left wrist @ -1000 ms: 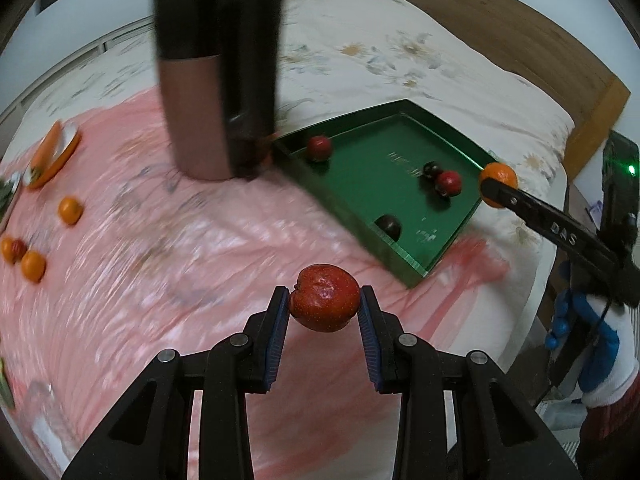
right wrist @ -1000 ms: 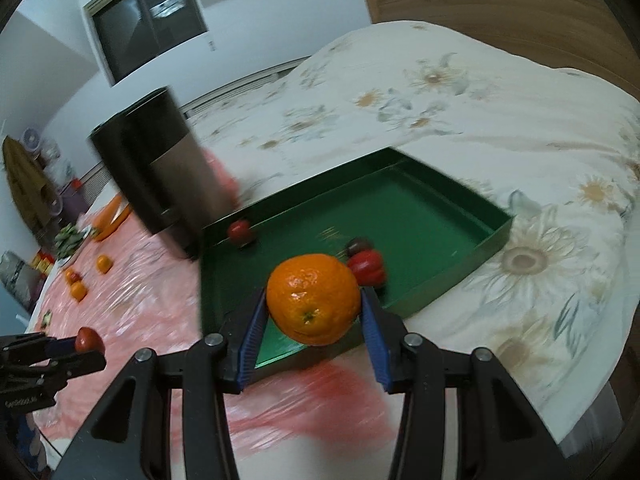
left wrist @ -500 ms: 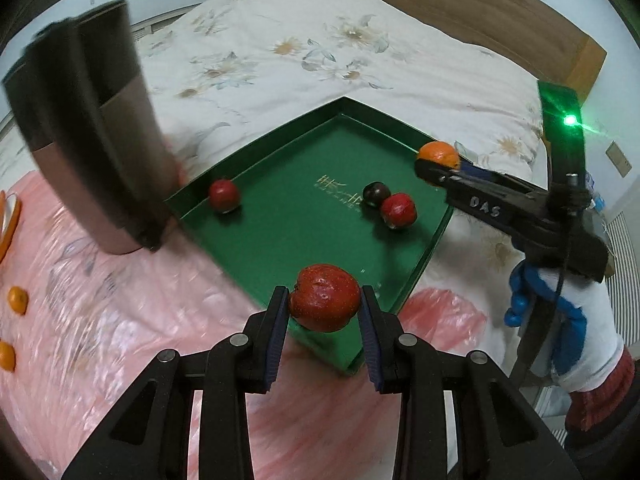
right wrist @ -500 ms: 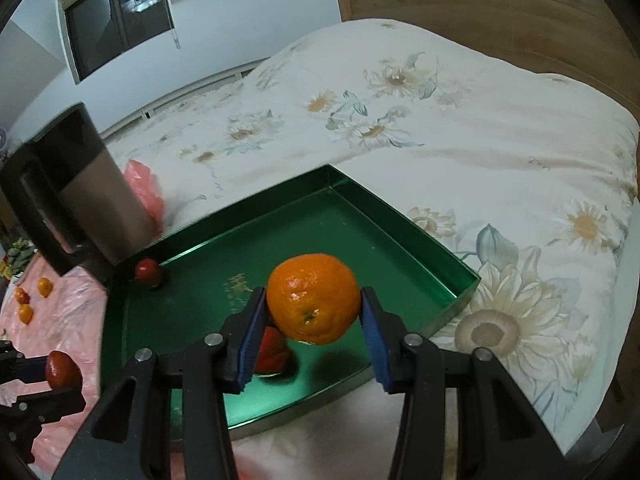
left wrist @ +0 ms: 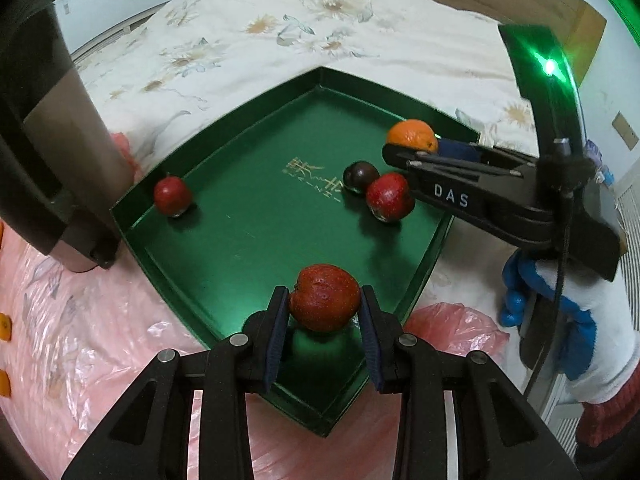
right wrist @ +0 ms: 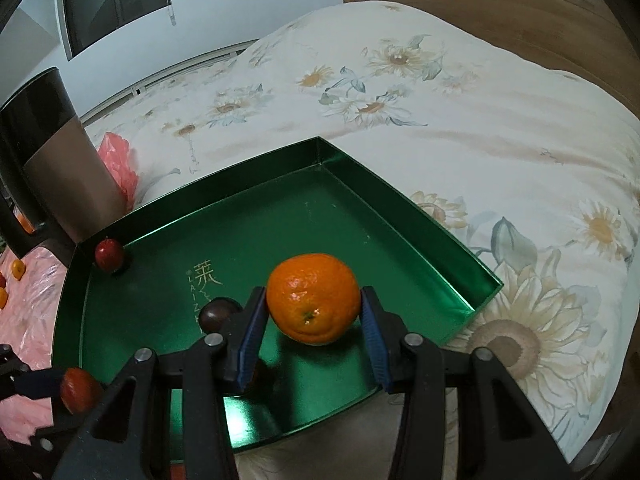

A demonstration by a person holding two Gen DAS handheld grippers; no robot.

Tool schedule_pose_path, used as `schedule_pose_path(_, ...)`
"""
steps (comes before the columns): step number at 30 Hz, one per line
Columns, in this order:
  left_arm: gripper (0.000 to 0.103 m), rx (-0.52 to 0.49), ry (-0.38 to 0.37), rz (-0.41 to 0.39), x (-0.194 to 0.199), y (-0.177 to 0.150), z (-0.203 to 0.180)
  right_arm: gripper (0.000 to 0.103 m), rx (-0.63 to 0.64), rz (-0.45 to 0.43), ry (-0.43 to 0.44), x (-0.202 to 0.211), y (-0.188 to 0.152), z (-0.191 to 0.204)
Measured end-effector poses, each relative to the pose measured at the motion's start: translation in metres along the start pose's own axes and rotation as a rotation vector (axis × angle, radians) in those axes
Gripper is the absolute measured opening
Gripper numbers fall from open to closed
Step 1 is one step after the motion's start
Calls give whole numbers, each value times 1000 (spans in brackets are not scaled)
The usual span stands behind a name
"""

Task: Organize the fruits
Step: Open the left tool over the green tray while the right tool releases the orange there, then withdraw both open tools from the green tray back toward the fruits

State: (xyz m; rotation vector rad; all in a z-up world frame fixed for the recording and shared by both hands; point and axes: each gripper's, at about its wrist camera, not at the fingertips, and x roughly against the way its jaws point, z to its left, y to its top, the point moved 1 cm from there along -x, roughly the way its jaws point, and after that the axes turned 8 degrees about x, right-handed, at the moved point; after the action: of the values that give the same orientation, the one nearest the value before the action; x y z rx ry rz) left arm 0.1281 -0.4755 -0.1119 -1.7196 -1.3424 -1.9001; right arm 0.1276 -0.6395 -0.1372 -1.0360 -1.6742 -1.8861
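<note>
The red fruit [left wrist: 324, 303] sits clamped between the pads of the left tongs [left wrist: 323, 320], held over the near corner of the green tray [left wrist: 224, 184]; the orange [right wrist: 313, 297] is pinched the same way in the right tongs [right wrist: 314, 328], hanging above the tray's floor toward its right side; both loads are at the drop-off, so the step in hand looks like placing, not fetching.

Inside the tray lie a small red fruit [left wrist: 173, 196] in the left corner, and a dark fruit [left wrist: 361, 175] touching a larger red one [left wrist: 389, 197] near the right wall; the next move likely calls for lowering each piece close to the floor and easing the tongs apart gently, since round fruit on slick metal will probably roll.

Gold characters [right wrist: 207, 276] are printed on the tray floor, with Latin letters beneath starting "LAIZ", the rest hidden; the right tongs carry "DAS" [left wrist: 451, 195] in white.

Outward, the tray rests on a flowered bed cover [right wrist: 400, 92]; pink plastic sheeting [left wrist: 80, 340] and a dark upright cylinder [left wrist: 52, 152] lie to the left.
</note>
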Motion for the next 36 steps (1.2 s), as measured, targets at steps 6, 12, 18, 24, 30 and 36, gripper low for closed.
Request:
schedule_pose_path(6,30,-15,21,4,-4,-2,-3,57,10,5,-15,1,-2,2)
schedule_pose_path(12,30,-9,33,8,-5,-1,-5,75,0,11,-37,4,-4,0)
schedule_pose_path(18,31,2,47,4,2,-3,-5,94,7,2,-49,13,-4,1)
schedule_pose_path(24,49,-4,54,-53,28,-3,-9,103,-25,-26,-53,33,-7,-4)
schedule_pose_path(30,52,0,67,-90,51,-7,-7,103,-35,-48,-41,55,-11,3)
schedule_pose_path(36,54,47,87,-117,76,-19,9,103,-40,-61,-32,78,-14,17)
